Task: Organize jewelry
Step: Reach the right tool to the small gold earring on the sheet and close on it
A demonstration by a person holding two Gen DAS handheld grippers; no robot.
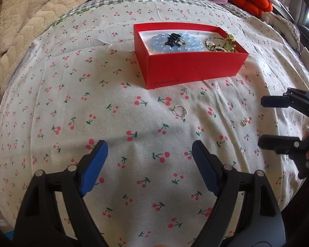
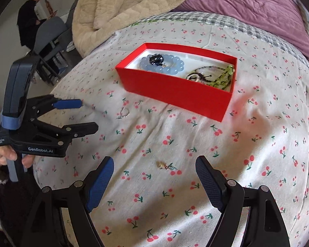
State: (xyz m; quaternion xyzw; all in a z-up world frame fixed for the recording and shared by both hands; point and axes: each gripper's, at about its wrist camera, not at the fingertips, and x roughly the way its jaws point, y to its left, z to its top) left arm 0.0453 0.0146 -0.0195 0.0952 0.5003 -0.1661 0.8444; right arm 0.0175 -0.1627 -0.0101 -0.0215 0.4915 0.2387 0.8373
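While both pairs of jaws stand wide apart and empty, the left gripper (image 1: 149, 154) hangs above the cherry-print sheet (image 1: 92, 103), a silver ring (image 1: 180, 110) just ahead of it. Beyond sits the red box (image 1: 192, 65) holding bead bracelets (image 1: 176, 42). Between the right gripper (image 2: 154, 169) fingertips lies a small gold charm (image 2: 162, 165).

Cherry-print bedspread (image 2: 257, 144), beige blanket (image 2: 123, 6), purple quilt (image 2: 257, 6), grey chair (image 2: 49, 30).
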